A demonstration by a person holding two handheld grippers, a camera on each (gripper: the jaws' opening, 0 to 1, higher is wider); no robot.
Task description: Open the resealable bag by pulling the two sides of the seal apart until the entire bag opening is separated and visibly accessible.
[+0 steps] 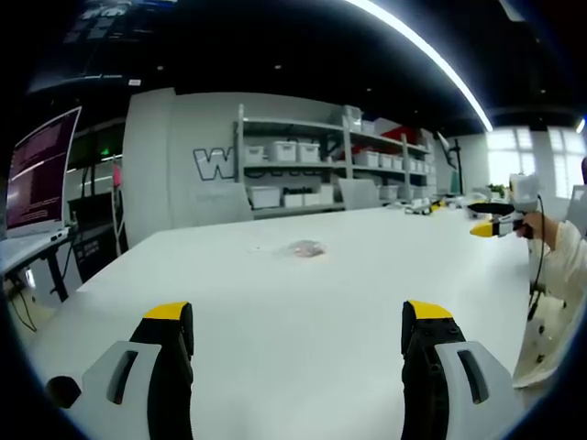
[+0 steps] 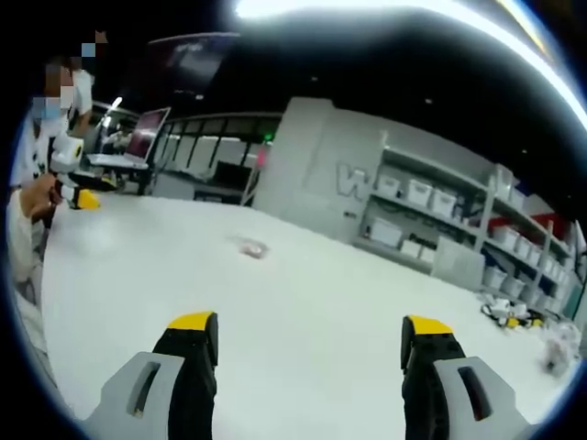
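Bench: white, broad, running across the lower half of both views. Resealable bag: I log it as a small clear pouch with something pinkish inside, lying flat on the bench just above the centre of the left gripper view, well apart from either tool; in the right gripper view it sits left of centre. Left gripper: yellow-tipped black fingers rising at lower left and lower right of its view, spread wide, nothing between them, above bare bench. Right gripper: I note the same stance, fingers set wide apart and holding nothing; it also shows at the right edge of the left gripper view. Shelving: grey racks with white bins against the back wall. Monitor: upper left of the left gripper view.
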